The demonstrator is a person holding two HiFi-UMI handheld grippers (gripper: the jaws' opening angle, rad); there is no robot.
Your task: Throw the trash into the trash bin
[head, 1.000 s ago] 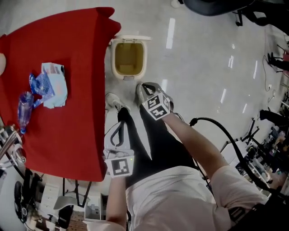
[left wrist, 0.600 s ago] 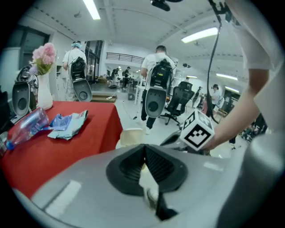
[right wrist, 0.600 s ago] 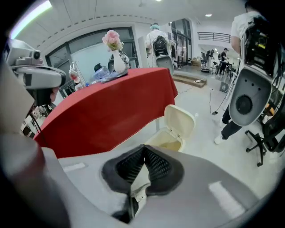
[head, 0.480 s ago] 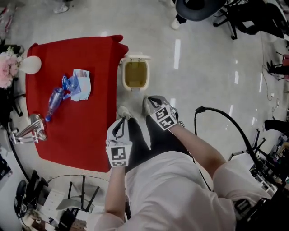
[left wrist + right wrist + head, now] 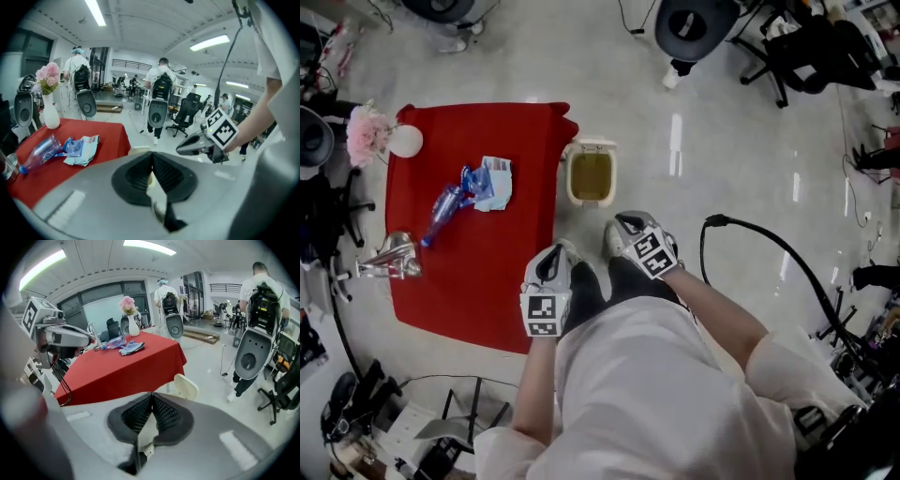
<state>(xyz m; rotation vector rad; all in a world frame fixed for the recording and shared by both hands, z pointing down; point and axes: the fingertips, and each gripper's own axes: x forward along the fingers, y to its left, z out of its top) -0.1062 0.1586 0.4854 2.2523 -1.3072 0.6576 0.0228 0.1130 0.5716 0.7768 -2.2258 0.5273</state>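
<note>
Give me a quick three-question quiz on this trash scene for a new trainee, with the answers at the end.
1. Where does the trash bin stand? A on the red table; B on the floor beside it; C under a chair.
2. True or false: the left gripper holds the plastic bottle.
3. What lies beside the bottle on the table?
Key: 1 B. 2 False: its jaws are shut and empty, like those of the right gripper. 3 Crumpled wrappers.

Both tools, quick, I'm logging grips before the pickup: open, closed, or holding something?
Left tool: closed, holding nothing.
Right tool: closed, holding nothing.
</note>
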